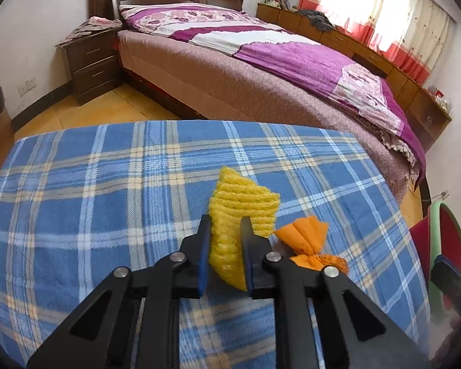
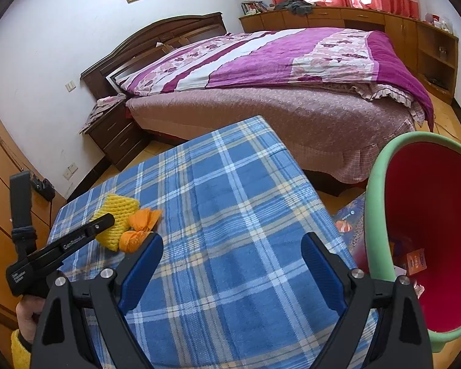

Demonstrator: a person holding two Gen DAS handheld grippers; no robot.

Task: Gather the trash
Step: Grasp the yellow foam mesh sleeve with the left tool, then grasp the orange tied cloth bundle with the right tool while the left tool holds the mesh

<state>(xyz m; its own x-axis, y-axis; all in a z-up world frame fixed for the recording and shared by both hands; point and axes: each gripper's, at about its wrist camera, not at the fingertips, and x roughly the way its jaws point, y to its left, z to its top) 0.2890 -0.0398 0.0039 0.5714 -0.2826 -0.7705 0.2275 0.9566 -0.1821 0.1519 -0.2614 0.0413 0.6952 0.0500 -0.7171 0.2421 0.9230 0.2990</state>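
Observation:
A yellow foam fruit net (image 1: 242,203) lies on the blue plaid cloth (image 1: 107,200) of a table. My left gripper (image 1: 225,220) is shut on its near end, with the pads pressing both sides. Touching the net's right side is a crumpled orange paper (image 1: 304,241). In the right wrist view the same net (image 2: 121,210) and orange paper (image 2: 141,230) sit at the cloth's left, with the left gripper (image 2: 106,220) on the net. My right gripper (image 2: 232,241) hangs open over bare cloth, holding nothing. A red bin with a green rim (image 2: 381,215) stands just right of it.
The bin holds an orange box (image 2: 415,261) and other scraps. A fish-print sheet (image 2: 347,224) lies on the floor by the bin. Beyond the table are a bed (image 2: 292,70), a dark nightstand (image 1: 92,61) and wooden cabinets (image 2: 430,46).

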